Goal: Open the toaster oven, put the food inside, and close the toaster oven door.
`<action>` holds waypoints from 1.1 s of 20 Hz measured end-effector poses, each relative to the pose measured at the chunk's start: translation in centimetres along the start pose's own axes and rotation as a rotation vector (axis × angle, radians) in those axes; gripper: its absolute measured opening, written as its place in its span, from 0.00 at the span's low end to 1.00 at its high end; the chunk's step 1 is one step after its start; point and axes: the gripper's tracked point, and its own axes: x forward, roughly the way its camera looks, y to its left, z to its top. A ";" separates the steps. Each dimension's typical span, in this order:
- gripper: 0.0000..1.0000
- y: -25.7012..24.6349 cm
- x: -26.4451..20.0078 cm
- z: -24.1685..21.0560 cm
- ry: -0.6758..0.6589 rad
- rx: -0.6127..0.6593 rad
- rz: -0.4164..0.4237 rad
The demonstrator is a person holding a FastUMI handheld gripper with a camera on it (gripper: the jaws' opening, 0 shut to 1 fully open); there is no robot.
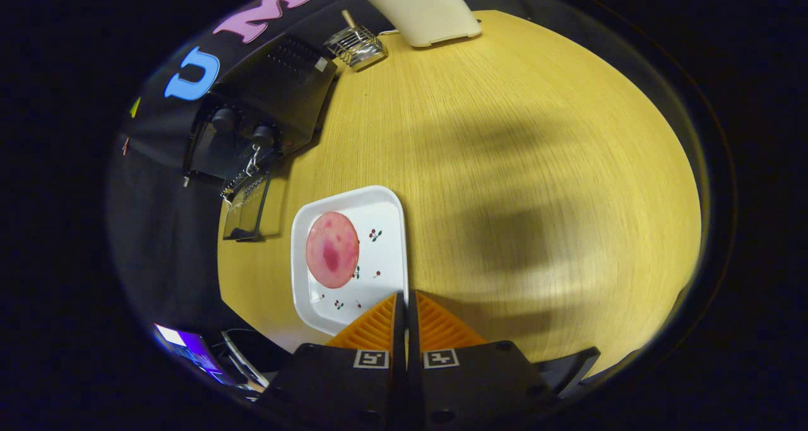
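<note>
A white square plate with small cherry prints lies on the wooden table and carries a round pink slice of meat. My gripper is shut on the plate's rim, which runs between the two fingertips. Beyond the plate stands the black toaster oven with two knobs. Its glass door hangs open toward the plate, and a bit of wire rack shows in the opening.
A small metal wire holder with a wooden stick in it and a cream-coloured flat board stand at the table's far end. A lit screen sits off the table's edge near my fingers. Broad shadows fall across the tabletop.
</note>
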 end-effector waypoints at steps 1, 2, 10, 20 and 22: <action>0.05 0.5 0.0 -0.2 0.003 0.046 0.027; 0.05 0.8 -0.1 -0.2 0.001 0.090 0.046; 0.05 2.7 -4.0 1.1 -0.093 0.260 0.139; 0.05 5.3 -9.0 1.4 -0.265 0.433 0.203; 0.05 6.7 -9.4 1.3 -0.292 0.448 0.215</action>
